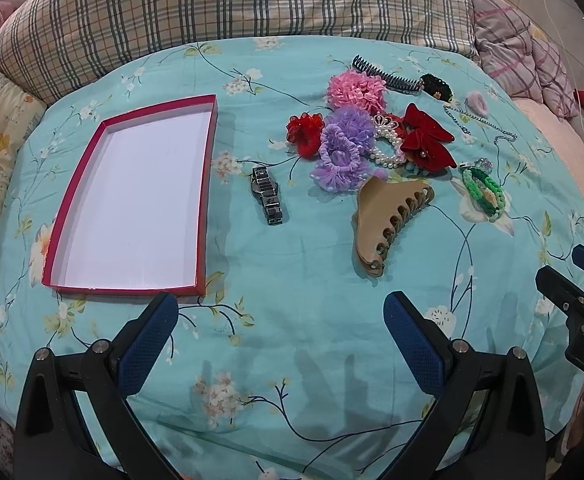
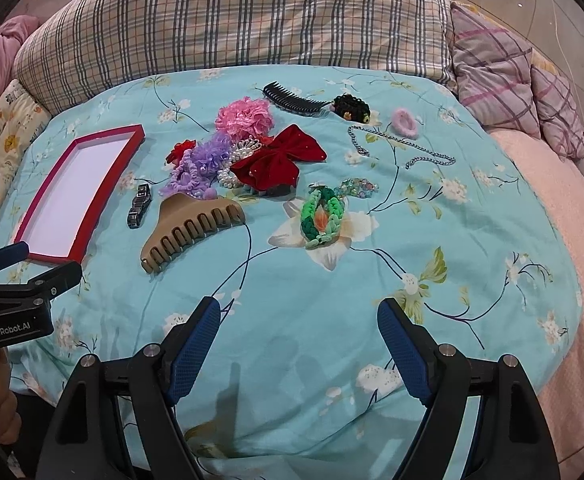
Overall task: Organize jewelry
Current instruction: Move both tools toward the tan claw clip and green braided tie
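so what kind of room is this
Most likely a bedroom: everything lies on a bed with a floral turquoise sheet, a plaid pillow along its far edge, and another plaid cushion to the right.

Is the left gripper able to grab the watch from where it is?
Probably yes. The left gripper has its jaws wide open, and the watch lies alone on bare bedspread ahead, nothing between them.

Matt printed cotton bedsheet (image 1: 292, 280); glossy metal watch (image 1: 267, 196); smooth matt plastic claw clip (image 1: 388, 224); plush velvet bow (image 1: 428, 138); shiny pearl bracelet (image 1: 386, 152).
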A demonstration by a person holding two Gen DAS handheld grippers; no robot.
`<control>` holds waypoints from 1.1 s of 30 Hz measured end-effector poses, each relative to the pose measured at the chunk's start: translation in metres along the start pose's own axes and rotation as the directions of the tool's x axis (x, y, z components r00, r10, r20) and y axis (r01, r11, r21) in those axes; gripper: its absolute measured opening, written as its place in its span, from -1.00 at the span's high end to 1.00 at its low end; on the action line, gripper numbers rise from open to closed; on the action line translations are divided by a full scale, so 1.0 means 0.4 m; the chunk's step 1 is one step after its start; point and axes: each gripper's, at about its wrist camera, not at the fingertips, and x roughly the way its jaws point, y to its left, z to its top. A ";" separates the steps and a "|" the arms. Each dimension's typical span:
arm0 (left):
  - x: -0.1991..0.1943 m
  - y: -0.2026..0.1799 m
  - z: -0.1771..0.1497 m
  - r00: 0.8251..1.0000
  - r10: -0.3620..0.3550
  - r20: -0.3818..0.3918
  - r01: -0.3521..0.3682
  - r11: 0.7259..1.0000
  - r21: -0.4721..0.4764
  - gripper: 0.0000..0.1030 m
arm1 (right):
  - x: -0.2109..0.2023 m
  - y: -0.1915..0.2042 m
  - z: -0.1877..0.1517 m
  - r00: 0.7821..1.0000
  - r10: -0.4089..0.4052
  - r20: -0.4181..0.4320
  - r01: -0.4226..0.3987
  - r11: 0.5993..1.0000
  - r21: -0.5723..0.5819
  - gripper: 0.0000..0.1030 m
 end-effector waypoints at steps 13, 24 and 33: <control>0.015 -0.011 0.011 1.000 -0.008 -0.003 0.008 1.000 0.016 -1.00 | 0.012 -0.014 0.011 1.000 0.014 -0.007 -0.014 1.000 0.021 -0.60; 0.023 -0.014 0.014 1.000 -0.019 -0.006 0.019 1.000 0.017 -1.00 | 0.023 -0.028 0.015 0.999 0.038 -0.007 -0.037 0.998 0.044 -0.60; 0.048 -0.030 0.023 0.999 -0.048 -0.025 0.048 0.998 0.031 -1.00 | 0.050 -0.056 0.022 0.999 0.048 -0.020 -0.047 0.995 0.088 -0.60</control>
